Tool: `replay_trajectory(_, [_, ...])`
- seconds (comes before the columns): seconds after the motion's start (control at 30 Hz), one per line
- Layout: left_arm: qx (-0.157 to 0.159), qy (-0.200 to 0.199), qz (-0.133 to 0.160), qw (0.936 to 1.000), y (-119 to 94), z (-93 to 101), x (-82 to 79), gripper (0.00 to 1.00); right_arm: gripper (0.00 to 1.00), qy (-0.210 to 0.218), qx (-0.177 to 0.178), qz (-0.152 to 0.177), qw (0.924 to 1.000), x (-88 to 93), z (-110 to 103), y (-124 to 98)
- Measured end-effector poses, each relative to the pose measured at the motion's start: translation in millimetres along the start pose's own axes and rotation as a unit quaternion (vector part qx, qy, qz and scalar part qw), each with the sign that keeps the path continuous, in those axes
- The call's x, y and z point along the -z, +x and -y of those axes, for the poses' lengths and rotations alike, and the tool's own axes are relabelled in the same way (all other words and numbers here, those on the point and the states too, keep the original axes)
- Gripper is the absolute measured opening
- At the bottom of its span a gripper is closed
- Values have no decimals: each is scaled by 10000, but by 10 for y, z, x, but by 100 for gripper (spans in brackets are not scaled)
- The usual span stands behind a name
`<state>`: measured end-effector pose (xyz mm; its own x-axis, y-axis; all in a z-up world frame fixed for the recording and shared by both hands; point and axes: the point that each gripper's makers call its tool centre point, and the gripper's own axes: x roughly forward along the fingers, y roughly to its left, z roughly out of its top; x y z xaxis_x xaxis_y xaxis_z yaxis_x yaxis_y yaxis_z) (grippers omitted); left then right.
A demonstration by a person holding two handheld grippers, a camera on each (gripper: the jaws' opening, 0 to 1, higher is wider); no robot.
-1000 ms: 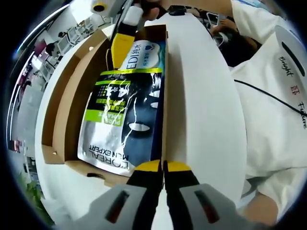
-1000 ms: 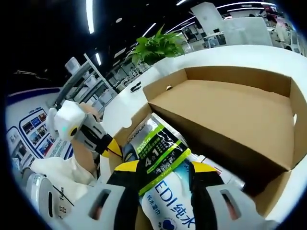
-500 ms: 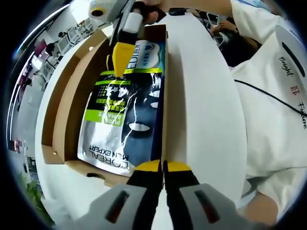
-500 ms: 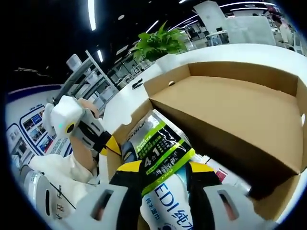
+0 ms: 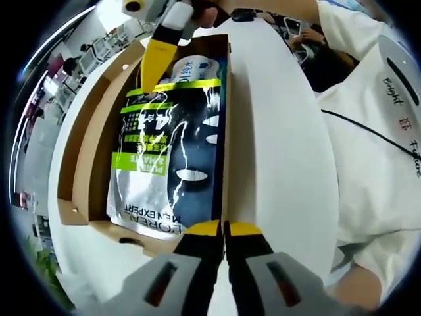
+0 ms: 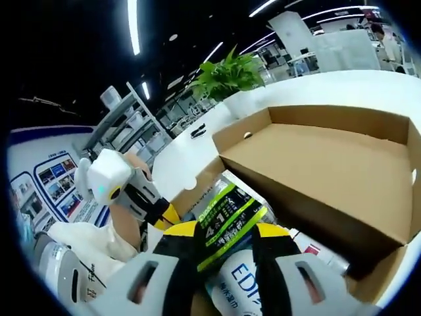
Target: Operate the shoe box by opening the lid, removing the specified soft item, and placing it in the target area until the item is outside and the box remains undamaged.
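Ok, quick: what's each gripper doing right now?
Left gripper: closed on the near rim of the shoe box.
Right gripper: closed on one end of the sachet pack, which lies in the box.

Pouch (image 5: pixel 172 151) lies in my box (image 5: pixel 92 158) on the table (image 5: pixel 276 151); lid (image 6: pixel 316 171) beside it, plant (image 6: pixel 227 72) behind, my right gripper (image 6: pixel 227 247) over the pouch's end.

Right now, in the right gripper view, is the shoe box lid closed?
No. The lid stands folded back and open, and the right gripper holds the sachet pack between its jaws.
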<state>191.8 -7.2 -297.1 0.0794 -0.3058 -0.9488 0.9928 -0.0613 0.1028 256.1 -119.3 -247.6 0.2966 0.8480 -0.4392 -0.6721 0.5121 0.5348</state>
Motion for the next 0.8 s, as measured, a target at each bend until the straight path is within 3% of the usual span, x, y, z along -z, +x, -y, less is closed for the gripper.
replay_trajectory(0.2, [8,-4,7,10000,0,-4,2,1,31,173,-97,169,9997,-60,7,21])
replay_trajectory(0.5, [-2,-1,5,10000,1,-12,7,1,28,505,-694,452,9953,-171,-213,30])
replay_trajectory(0.8, [-10,10,20,10000,2,-11,10,2,28,476,-633,344,9963,-144,-282,195])
